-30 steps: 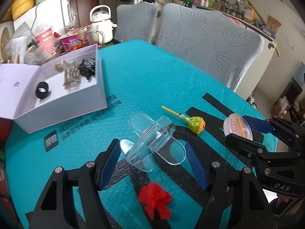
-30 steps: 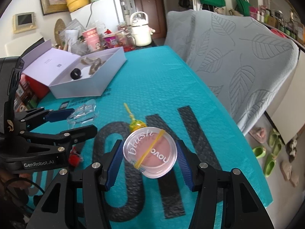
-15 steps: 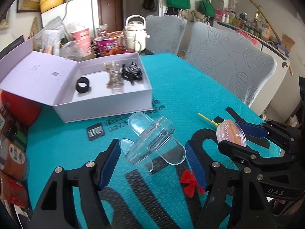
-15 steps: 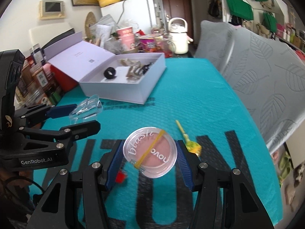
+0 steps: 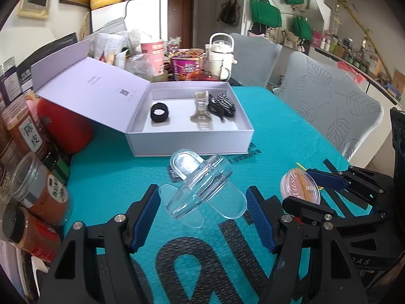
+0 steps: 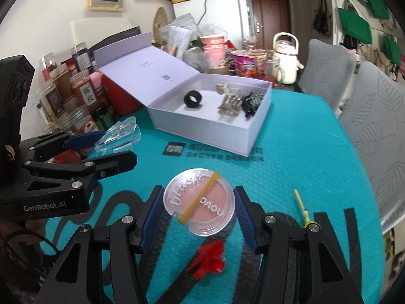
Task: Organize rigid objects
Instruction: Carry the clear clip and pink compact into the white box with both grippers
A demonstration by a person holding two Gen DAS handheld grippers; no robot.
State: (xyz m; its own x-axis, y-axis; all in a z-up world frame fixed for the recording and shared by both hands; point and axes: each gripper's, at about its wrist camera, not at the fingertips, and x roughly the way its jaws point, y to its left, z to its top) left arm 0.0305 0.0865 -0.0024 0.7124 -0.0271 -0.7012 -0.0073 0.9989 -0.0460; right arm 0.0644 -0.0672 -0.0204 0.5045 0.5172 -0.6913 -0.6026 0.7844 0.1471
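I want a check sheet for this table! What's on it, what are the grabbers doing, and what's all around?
Surface: teal mat with black lettering.
Job's things: white box open, holding a black ring, beige clip, black clip; red bow and yellow pick lie loose.
Clutter: jars, cups, kettle.
Grippers: left gripper holds a clear clip; right gripper holds a blush compact.
Cables: nothing seen.
Surroundings: grey chairs, fridge, door.

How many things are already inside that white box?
3: a black ring toward the lid side of the white box, a beige hair claw in the middle, and a black hair clip beside it. Smaller items may be hidden.
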